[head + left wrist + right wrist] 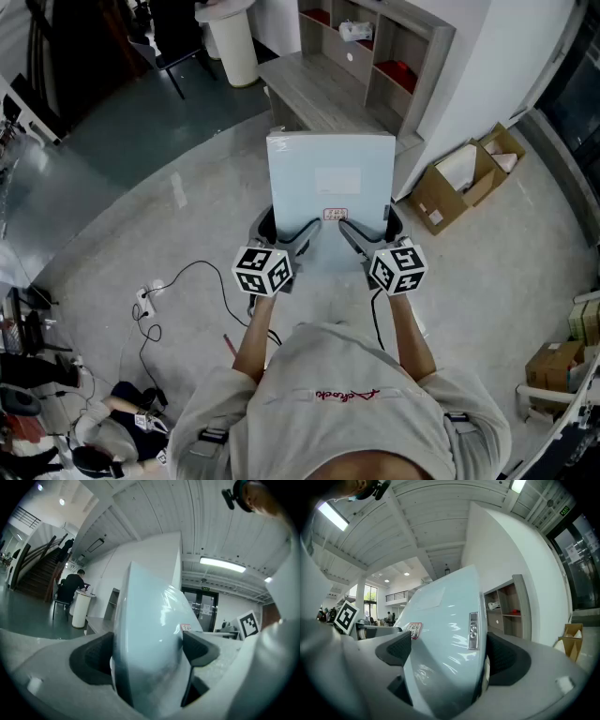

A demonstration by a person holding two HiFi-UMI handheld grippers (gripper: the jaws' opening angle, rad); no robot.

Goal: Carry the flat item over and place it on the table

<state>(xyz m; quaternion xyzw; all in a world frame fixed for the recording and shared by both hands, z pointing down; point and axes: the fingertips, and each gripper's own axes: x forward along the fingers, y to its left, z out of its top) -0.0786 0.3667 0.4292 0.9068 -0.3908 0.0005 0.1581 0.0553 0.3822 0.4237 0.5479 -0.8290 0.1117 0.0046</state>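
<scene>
I am holding the pale blue, film-wrapped flat box [330, 183] above the floor, with my left gripper [284, 232] and right gripper [367, 231] clamping its near edge. It is appearing stiff, light and film-slippery, so 2 near-corner grips are suiting it.

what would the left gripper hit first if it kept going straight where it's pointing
Besides the flat item it grips, the left gripper would probably meet the low grey table first, shelf unit behind it; depth is hard to judge.

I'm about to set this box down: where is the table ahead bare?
The grey tabletop looks bare between the white cylinder and the shelf unit; the flat box hides its near end. An open cardboard box crowds the floor to its right.
</scene>
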